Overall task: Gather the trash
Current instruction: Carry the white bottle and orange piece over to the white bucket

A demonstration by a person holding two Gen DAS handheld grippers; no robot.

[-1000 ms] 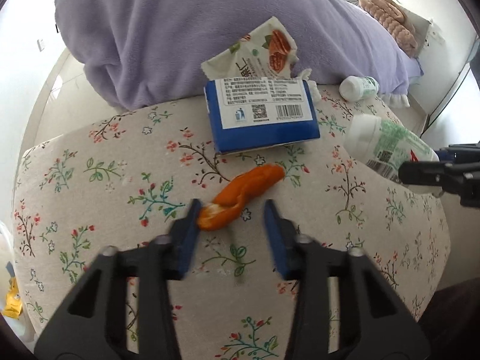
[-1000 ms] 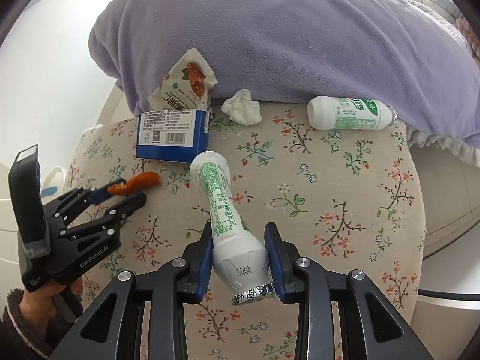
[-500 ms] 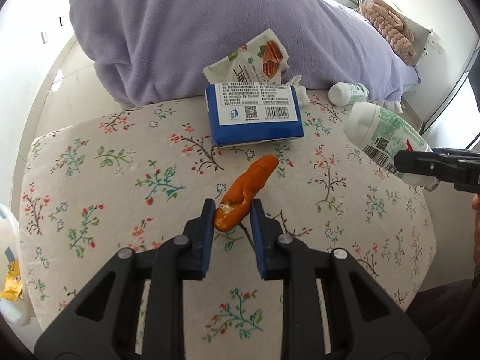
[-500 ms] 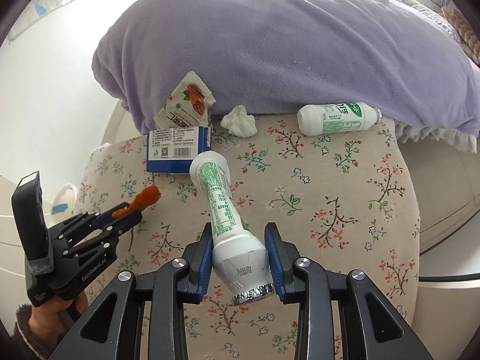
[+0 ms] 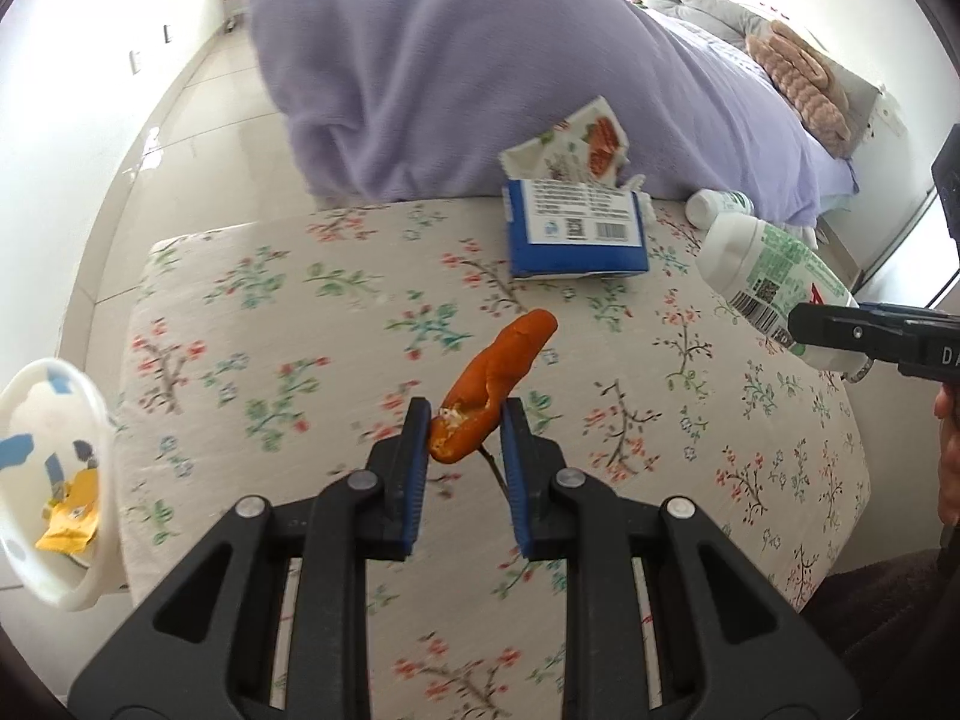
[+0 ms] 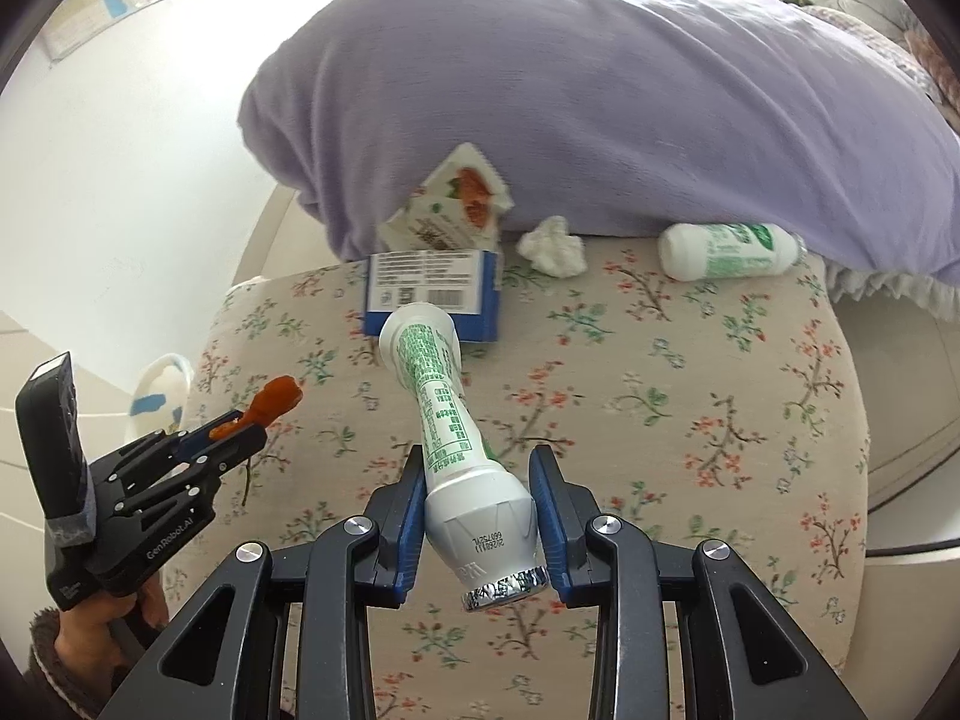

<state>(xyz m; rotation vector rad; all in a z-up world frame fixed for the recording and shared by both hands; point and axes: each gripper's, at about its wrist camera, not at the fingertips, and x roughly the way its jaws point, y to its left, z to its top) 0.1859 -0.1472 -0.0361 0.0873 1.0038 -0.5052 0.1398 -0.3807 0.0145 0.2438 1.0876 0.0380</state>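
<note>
- Left gripper (image 5: pixel 463 443): narrowed onto the lower end of an orange peel (image 5: pixel 495 375), both blue pads pressing its sides.
- Peel lifted clear of the floral cushion (image 5: pixel 252 324), upper end tilting up and away from the fingers; a thin dark stem hanging beneath between the jaws.
- Same grip seen from the right wrist view: left gripper (image 6: pixel 243 429) at lower left, peel (image 6: pixel 273 401) jutting past its tips, above the cushion's left edge.
- A hand (image 6: pixel 123 612) in a fuzzy dark sleeve wrapped around that gripper's handle.
- Right gripper (image 6: pixel 477 501): partly closed on a white bottle with green print (image 6: pixel 447 420), pads clamping the wide shoulder near the foil-sealed mouth.
- Bottle pointing away from the fingers, base outward, raised off the cushion (image 6: pixel 660 396) and overlapping the blue box behind it in view.
- From the left wrist view, that bottle (image 5: pixel 774 276) hanging at right in the right gripper (image 5: pixel 828 330).
- Further out on the cushion: blue box with barcode label (image 6: pixel 435 294) lying flat; snack wrapper (image 6: pixel 450 210) propped behind it against the purple blanket (image 6: pixel 600 90).
- Crumpled white tissue (image 6: pixel 552 243) just right of the box, at the blanket's edge.
- Second white bottle (image 6: pixel 729 249) lying on its side at the cushion's far right, touching the blanket.
- White bin (image 5: pixel 51 480) beside the cushion's left edge, a yellow scrap (image 5: pixel 69 516) inside.
</note>
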